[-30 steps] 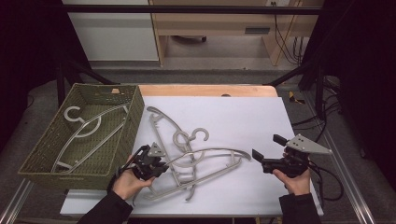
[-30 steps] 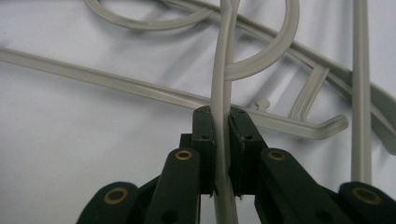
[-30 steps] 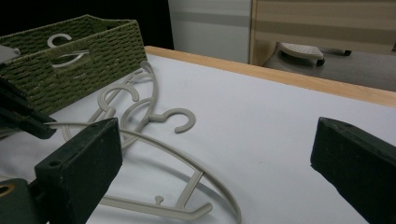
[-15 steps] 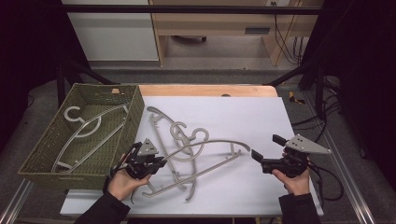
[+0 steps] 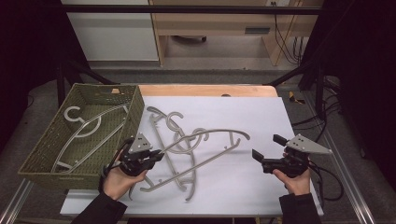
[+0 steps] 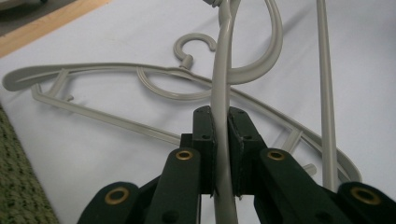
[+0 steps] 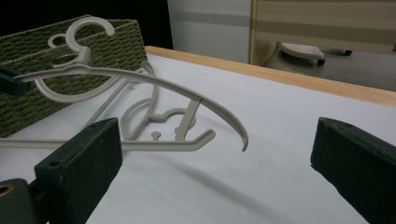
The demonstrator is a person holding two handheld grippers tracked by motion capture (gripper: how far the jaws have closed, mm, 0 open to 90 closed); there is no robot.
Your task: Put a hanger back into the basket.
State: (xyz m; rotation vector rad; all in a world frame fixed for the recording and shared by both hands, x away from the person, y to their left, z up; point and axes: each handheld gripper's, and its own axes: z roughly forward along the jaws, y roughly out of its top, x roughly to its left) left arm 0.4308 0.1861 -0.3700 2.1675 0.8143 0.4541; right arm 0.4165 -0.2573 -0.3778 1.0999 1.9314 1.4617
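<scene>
My left gripper (image 5: pixel 156 156) is clamped tight on the shoulder of a grey plastic hanger (image 5: pixel 205 140), and in the left gripper view you can see the rod of it (image 6: pixel 223 140) pinched right between the two black pads. The gripped end is up off the white table cover (image 5: pixel 261 116), while the far end with the curved tip hangs out toward the middle of the table. In the right gripper view that hanger (image 7: pixel 140 77) arcs above the sheet with its shadow underneath.

My right gripper (image 5: pixel 266 151) is just sitting at the right side of the table, jaws spread wide, nothing in them, well apart from the hangers.

Progress-wise I'd call it early days. The green woven basket (image 5: pixel 35 158) at the left has one hanger in it (image 5: pixel 84 128), lying flat on the bottom with the hook toward the back. Looks like two more hangers (image 5: pixel 163 126) lie tangled on the sheet under the one I'm holding, hooks overlapping, so hard to count for sure. So one in, one in hand just beside the basket's near corner, the rest to go. Next bit is probably swinging this one over the rim without dragging the others along.
</scene>
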